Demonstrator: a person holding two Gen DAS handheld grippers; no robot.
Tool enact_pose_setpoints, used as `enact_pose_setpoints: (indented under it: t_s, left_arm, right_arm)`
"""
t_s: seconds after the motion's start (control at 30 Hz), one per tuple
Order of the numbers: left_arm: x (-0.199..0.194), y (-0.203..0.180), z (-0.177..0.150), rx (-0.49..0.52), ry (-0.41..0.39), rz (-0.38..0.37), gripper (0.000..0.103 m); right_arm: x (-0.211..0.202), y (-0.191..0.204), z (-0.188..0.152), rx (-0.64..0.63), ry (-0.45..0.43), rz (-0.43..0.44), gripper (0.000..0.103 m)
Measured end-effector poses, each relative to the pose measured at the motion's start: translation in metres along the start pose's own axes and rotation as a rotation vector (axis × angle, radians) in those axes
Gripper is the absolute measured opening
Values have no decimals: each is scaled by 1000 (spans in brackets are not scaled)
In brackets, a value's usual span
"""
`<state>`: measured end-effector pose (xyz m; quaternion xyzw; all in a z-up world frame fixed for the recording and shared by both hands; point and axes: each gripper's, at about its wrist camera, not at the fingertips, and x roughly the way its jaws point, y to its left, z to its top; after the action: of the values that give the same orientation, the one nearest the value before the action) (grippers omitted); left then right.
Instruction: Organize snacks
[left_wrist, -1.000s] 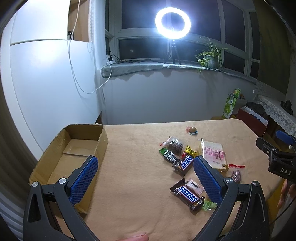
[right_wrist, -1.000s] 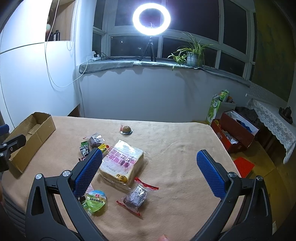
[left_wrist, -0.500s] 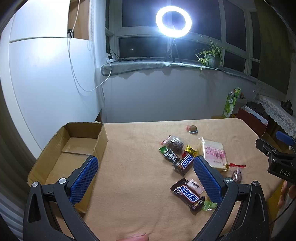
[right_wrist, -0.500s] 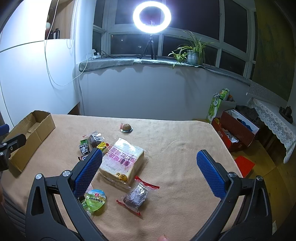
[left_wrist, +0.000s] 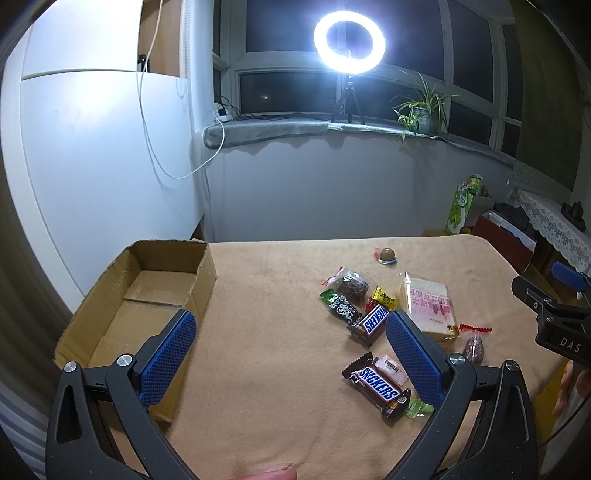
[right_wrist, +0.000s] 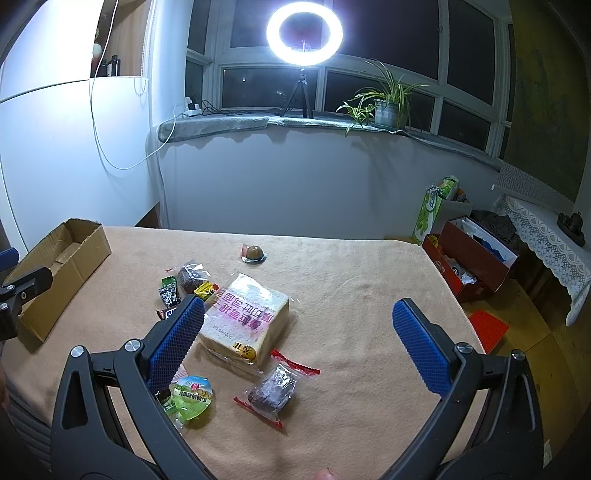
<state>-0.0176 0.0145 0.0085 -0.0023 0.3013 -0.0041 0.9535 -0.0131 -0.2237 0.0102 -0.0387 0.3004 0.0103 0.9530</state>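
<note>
Overhead, two wrist cameras look down on a surface (left_wrist: 280, 332) covered with a tan cloth, lit by a bright ring light (left_wrist: 349, 37) on a windowsill.

From the left view, the left claw (left_wrist: 290, 349) hangs above the cloth with its blue-padded fingers spread wide and nothing between them. An open cardboard box (left_wrist: 136, 295) sits at the left edge of the surface, partly under the left finger; its inside looks bare. To the right of centre lies a scatter of snacks: two Snickers bars, one (left_wrist: 376, 386) near the front edge and one (left_wrist: 373, 320) farther back, a small pink sweet (left_wrist: 390, 366) touching the nearer bar, a black-and-white wrapped sweet (left_wrist: 341, 307), a yellow wrapped sweet (left_wrist: 383, 296), and a clear packet with a dark cake (left_wrist: 349, 282). A wrapped loaf of sliced bread (left_wrist: 430, 306) lies just right of these. A small round brown sweet (left_wrist: 387, 254) sits alone, farther back.

From the right view, the right claw (right_wrist: 297, 343) is likewise spread wide and empty, hovering over the bread (right_wrist: 245, 325), which lies nearer the left finger. Close to the camera are a green jelly cup (right_wrist: 192, 397) under that finger and a red-edged packet with a dark cake (right_wrist: 275, 387), just beside the bread. All snacks lie on the cloth, well apart from the box (right_wrist: 55, 266).
</note>
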Motion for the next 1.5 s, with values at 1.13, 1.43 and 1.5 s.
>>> enact_pose_setpoints:
  t_s: [1.13,1.43,1.5]
  left_arm:
    - [52,-10,-45,4,201,-88,102]
    - [77,-37,-101,70,330,-118,102]
    - [75,-40,-105,90,312,-109,103]
  right_arm:
    - [39,-11,-62,-1,175,-18,103]
    - [62,-21,-129,9,321,27,103]
    - [62,-28,-136,45,298,54,103]
